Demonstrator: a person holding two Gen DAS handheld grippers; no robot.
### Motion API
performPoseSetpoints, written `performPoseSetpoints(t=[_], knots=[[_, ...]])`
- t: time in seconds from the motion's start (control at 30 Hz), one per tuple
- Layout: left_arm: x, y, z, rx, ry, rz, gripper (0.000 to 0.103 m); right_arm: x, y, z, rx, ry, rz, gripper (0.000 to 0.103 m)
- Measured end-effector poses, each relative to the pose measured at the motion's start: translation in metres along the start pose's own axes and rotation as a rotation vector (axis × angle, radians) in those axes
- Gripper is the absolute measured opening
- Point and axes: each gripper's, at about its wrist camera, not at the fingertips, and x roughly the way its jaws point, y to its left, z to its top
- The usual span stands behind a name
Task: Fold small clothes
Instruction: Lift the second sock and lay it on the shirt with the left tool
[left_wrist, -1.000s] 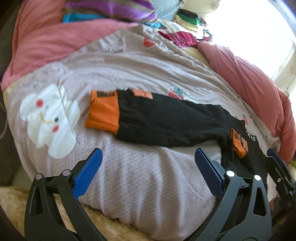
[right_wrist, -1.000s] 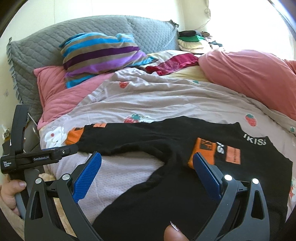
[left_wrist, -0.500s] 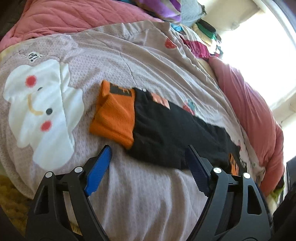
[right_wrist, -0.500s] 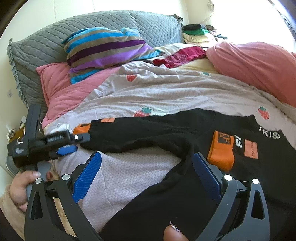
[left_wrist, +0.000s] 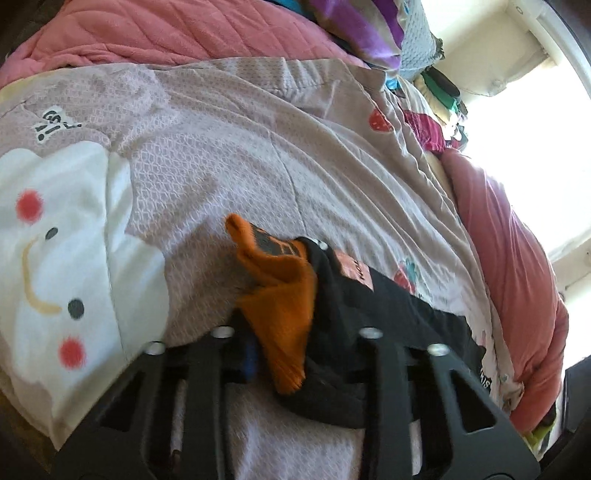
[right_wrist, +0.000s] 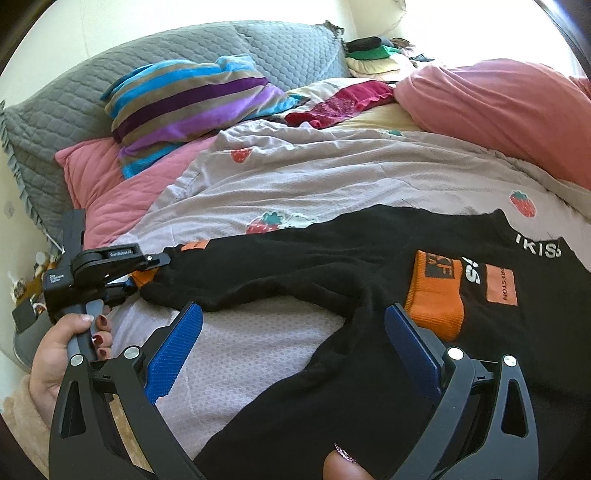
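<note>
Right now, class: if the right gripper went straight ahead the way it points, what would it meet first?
The right gripper, open and holding nothing, points over the black sweatshirt. Going straight on, it would probably meet the sweatshirt's black sleeve first, then the strawberry-print quilt; depth is hard to judge.

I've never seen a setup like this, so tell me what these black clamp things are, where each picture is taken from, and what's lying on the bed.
They are hand-held two-finger grippers, one per hand, each with a camera looking along its fingers. In the left camera's picture, the left gripper is shut on the orange ribbed cuff of a black long-sleeved sweatshirt. The right camera's picture shows the right gripper open above that sweatshirt, which lies on a lilac strawberry-print quilt. At its left edge, a hand holds the left gripper.
</note>
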Motion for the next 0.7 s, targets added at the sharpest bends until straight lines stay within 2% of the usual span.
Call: performPoseSetpoints(t=[0.1,0.3,0.7], knots=[[-0.006,0.001,-0.002,0.004,-0.018,-0.044,0.008,-0.004,-0.008,-0.003,0.031,-0.006,-0.01,0.098],[-0.031,-0.024,-0.006,0.08,-0.084,-0.12,0.006,-0.016,-0.022,-0.008,0.073,-0.011,-0.034,0.098],[-0.074,-0.137,-0.009,0.316,-0.149,-0.246,0.006,-0.053,-0.062,-0.02,0.146,-0.044,-0.094,0.098]])
